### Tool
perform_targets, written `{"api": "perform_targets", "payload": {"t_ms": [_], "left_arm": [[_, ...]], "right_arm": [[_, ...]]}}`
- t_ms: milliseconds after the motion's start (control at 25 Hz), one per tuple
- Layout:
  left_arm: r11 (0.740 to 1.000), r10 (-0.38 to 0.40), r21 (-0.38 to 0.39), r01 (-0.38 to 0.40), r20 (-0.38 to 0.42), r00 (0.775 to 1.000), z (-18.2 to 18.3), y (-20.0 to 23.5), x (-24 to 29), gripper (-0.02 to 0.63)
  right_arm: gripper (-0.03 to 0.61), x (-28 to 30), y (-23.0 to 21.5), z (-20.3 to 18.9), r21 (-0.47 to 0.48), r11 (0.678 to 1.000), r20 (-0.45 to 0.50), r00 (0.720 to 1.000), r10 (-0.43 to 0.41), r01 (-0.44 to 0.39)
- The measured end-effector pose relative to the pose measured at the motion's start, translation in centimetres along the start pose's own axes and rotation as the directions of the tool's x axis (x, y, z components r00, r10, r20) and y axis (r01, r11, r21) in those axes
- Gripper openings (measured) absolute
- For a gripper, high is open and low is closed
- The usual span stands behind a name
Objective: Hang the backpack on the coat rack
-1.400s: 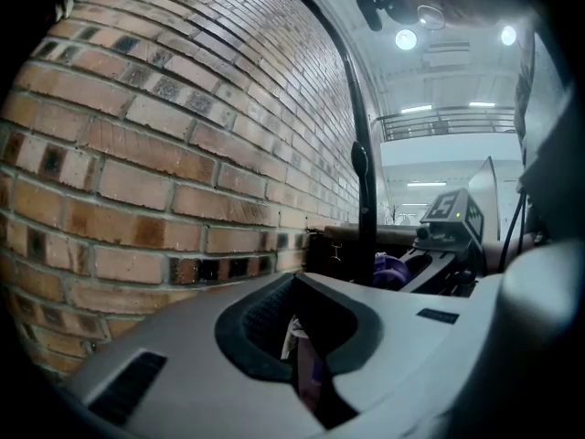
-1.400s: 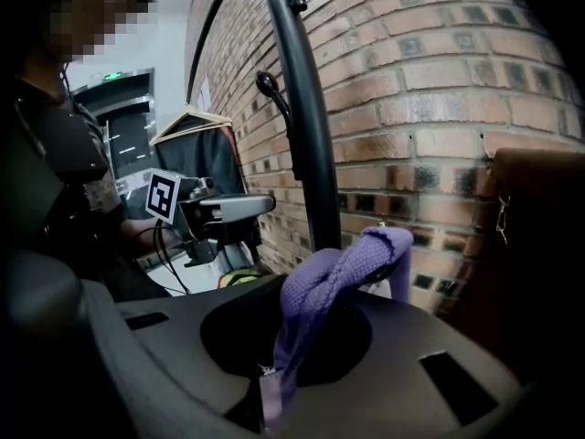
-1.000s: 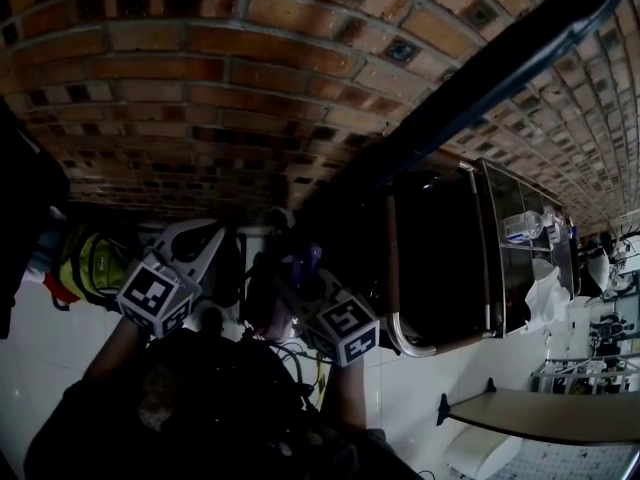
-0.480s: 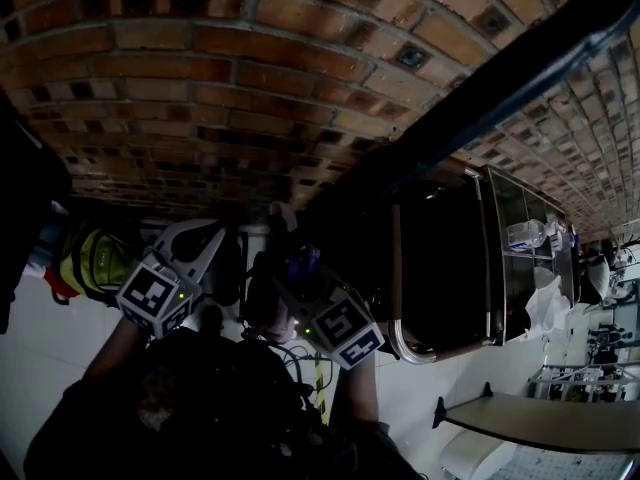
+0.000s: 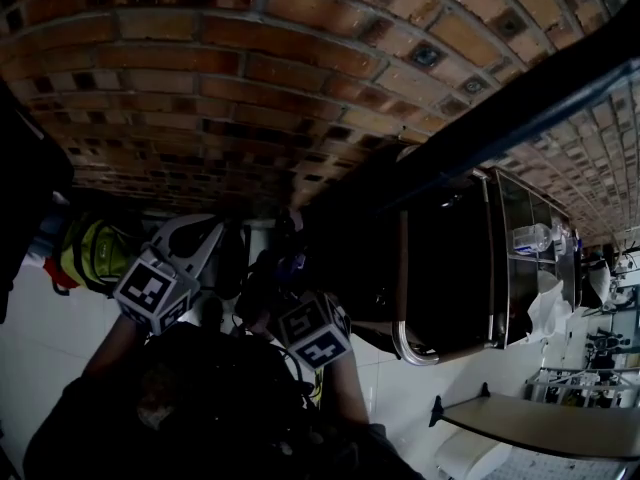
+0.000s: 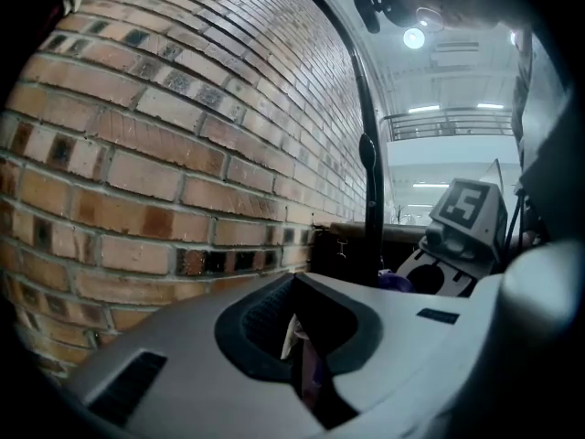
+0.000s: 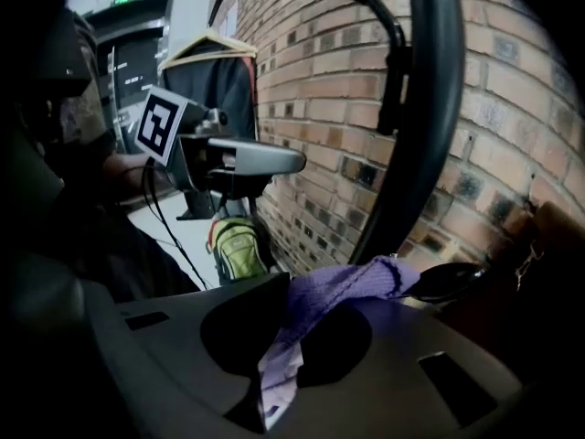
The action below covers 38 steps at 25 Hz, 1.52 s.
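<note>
A purple backpack strap (image 7: 340,293) runs from between my right gripper's (image 7: 281,341) jaws, which are closing on it, up toward a dark rounded hook (image 7: 450,280). The black curved coat rack pole (image 7: 416,135) rises just behind it along the brick wall. My left gripper (image 6: 298,327) is level beside the same pole (image 6: 369,181), with a pale and purple strip of strap (image 6: 303,362) pinched between its jaws. In the head view both grippers, left (image 5: 212,233) and right (image 5: 286,266), are close together at the wall. The backpack's body is lost in the dark mass below them.
A green backpack (image 7: 235,247) lies on the white floor by the brick wall. A dark garment (image 7: 218,73) hangs on a wooden hanger further along. A dark cabinet (image 5: 450,268) stands right of the pole, with a shelf (image 5: 545,416) lower right.
My right gripper has rolled and dropped, and its marker cube has shifted left in the head view. The left gripper has stayed put.
</note>
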<state>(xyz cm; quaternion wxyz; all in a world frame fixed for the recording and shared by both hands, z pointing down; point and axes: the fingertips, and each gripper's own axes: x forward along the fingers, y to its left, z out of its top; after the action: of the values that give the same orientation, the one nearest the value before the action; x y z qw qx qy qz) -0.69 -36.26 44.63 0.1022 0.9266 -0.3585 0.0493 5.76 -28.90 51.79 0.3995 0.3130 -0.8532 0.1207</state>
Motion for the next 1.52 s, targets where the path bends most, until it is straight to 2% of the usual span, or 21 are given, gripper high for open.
{"api": "perform_targets", "payload": {"t_ms": [200,320,560,680,880,1080,1160,1280,1400,1520], "left_arm": [[1.0,0.011,-0.006,-0.011,-0.008,1.0,-0.4,0.4,0.2,0.04],[1.0,0.006,0.003,-0.006,-0.005,1.0,-0.5,0.1,0.1,0.04],[1.0,0.014,0.002,-0.014,-0.015,1.0,-1.1,-0.9,-0.6,0.04],[1.0,0.012,0.015,-0.011,-0.019,1.0,-1.2,-2.0,-1.2,0.04],[1.0,0.019,0.013,-0.019,-0.008,1.0,-1.4,-4.3,-2.8,0.04],[0.999,0.033,0.014,-0.033,-0.006,0.999,-1.7,-6.5,-4.4,0.04],[0.999,0.03,0.021,-0.03,-0.006,1.0,-1.8,-7.9,-4.9,0.04],[0.999,0.02,0.032,-0.02,-0.008,1.0,-1.6,-10.1,-5.6,0.04],[0.999,0.016,0.031,-0.015,-0.009,1.0,-1.8,-11.9,-6.4,0.04],[0.999,0.011,0.03,-0.011,-0.004,1.0,-2.0,-13.7,-7.4,0.04]], "right_arm": [[0.029,0.2,-0.2,-0.2,0.111,0.992,0.125,0.991,0.044,-0.058],[0.029,-0.5,-0.4,1.8,0.184,0.978,0.28,0.959,0.038,-0.093],[0.044,-0.8,-1.3,0.0,0.335,0.935,0.392,0.919,-0.023,-0.12],[0.065,-1.4,-1.8,-0.6,0.373,0.923,0.425,0.902,-0.081,-0.092],[0.143,-2.8,-1.9,-2.7,0.422,0.907,0.42,0.886,-0.194,-0.001],[0.176,-4.9,-2.1,-4.8,0.361,0.918,0.385,0.871,-0.305,0.161],[0.176,-6.1,-1.9,-5.6,0.372,0.91,0.387,0.861,-0.331,0.183],[0.176,-8.7,-1.7,-6.1,0.417,0.892,0.425,0.83,-0.361,0.175],[0.173,-11.4,-1.3,-6.1,0.438,0.879,0.477,0.78,-0.405,0.189],[0.1,-13.7,-0.6,-5.9,0.442,0.874,0.522,0.734,-0.434,0.203]]}}
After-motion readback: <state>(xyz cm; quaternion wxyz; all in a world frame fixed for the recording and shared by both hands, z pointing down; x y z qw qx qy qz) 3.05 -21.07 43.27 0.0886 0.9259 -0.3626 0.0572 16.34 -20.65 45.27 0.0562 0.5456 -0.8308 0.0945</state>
